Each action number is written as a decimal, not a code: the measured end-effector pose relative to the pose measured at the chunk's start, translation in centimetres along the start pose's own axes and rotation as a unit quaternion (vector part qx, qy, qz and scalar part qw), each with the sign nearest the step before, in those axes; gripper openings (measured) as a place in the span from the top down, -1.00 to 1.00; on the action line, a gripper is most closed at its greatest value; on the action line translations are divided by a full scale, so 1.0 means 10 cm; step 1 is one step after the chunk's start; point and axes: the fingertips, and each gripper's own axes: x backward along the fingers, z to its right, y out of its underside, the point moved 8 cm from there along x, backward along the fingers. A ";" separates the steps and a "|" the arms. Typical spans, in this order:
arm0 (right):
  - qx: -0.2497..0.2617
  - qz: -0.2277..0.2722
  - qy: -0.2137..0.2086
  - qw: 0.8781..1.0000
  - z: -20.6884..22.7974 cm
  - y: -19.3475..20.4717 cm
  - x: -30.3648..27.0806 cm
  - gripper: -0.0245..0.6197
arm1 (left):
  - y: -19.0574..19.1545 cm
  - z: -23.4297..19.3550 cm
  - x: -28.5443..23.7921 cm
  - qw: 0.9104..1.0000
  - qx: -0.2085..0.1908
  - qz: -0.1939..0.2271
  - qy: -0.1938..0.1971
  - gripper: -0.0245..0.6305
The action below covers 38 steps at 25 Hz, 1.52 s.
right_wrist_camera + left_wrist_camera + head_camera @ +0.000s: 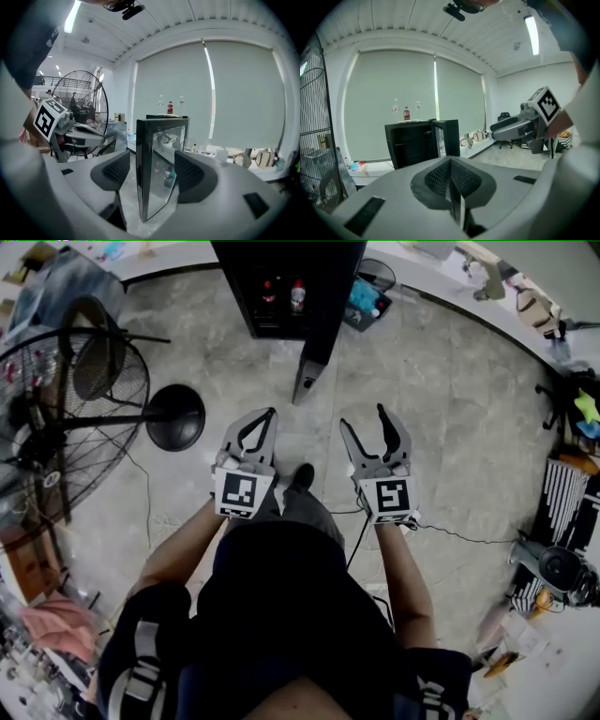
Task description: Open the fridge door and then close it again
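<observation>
— Where is the door?
— The fridge door (312,367) is standing open, well ahead. I'm aiming my right gripper (366,426), jaws spread and empty, at its edge, likely to push it shut. I'm holding my left gripper (268,416) clenched on nothing, aside.

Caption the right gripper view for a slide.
Right gripper, jaws apart, faces the open glass fridge door without touching it.

I note a pedestal fan (67,418) at left on the grey tiled floor (469,409), its round black base (175,417) alongside. A black cable (459,536) trails across the tiles. Roller blinds (243,93) cover the windows.
</observation>
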 end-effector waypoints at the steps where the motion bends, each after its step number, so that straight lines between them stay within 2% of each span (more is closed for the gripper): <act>1: 0.004 0.001 -0.001 1.000 -0.02 -0.03 -0.03 0.00 | -0.04 -0.03 0.04 1.000 -0.001 0.003 0.000 0.85; 10: 0.020 0.013 -0.007 1.000 -0.19 -0.19 -0.42 -0.02 | -0.21 -0.31 0.35 0.999 0.010 0.024 -0.018 0.85; 19: 0.024 0.003 0.010 1.000 -0.32 -0.22 -0.88 -0.05 | -0.24 -0.50 0.49 0.999 0.025 0.030 -0.033 0.85; 28: 0.017 -0.018 0.055 0.998 -0.47 -0.15 -1.24 -0.05 | -0.22 -0.67 0.62 0.998 0.025 0.036 -0.039 0.85; 38: -0.020 -0.019 0.108 0.994 -0.50 -0.10 -1.50 -0.05 | -0.22 -0.79 0.68 0.998 0.016 0.027 -0.046 0.85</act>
